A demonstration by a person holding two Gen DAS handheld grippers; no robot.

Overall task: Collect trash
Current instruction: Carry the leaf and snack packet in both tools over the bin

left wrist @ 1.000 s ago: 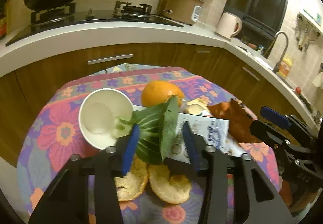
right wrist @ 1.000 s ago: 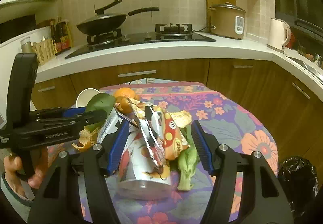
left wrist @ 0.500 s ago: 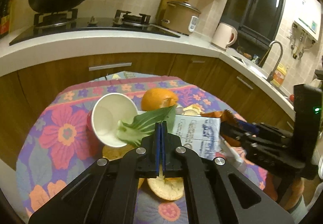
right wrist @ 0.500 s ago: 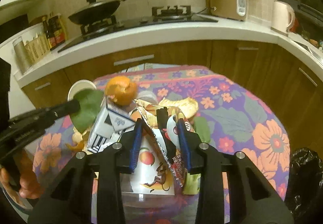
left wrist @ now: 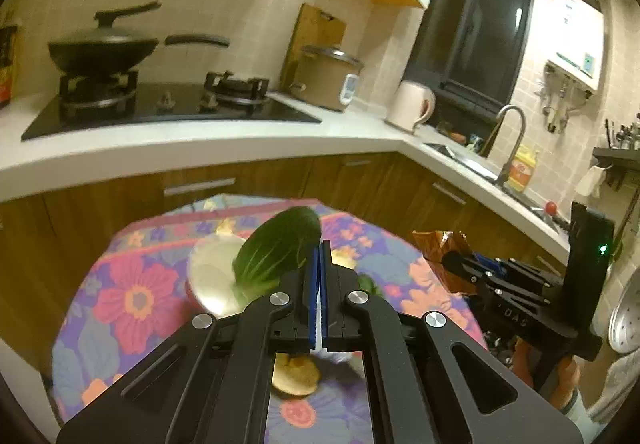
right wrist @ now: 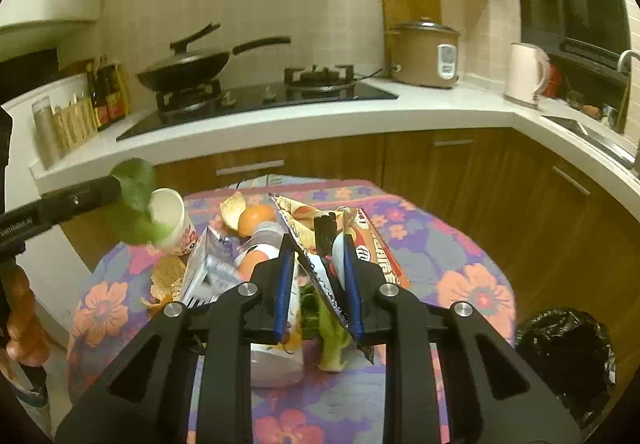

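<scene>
My left gripper (left wrist: 319, 256) is shut on a green vegetable leaf (left wrist: 276, 250) and holds it up above the flowered table (left wrist: 132, 296); the leaf also shows in the right wrist view (right wrist: 134, 200). My right gripper (right wrist: 318, 264) is shut on a crumpled foil snack wrapper (right wrist: 316, 272) lifted over the trash pile. On the table lie a white paper cup (right wrist: 170, 218), an orange (right wrist: 256, 220), a milk carton (right wrist: 210, 268), orange peels (right wrist: 166, 280) and a leafy green stalk (right wrist: 330, 336).
A black trash bag (right wrist: 568, 356) stands beside the table at lower right. A wooden-fronted counter (right wrist: 320, 116) with a stove, a wok (right wrist: 188, 68), a rice cooker (right wrist: 424, 52) and a kettle (right wrist: 524, 72) curves behind the table.
My left gripper closed on the leaf and lifted it off the table. My right gripper closed on the snack wrapper and raised it.
</scene>
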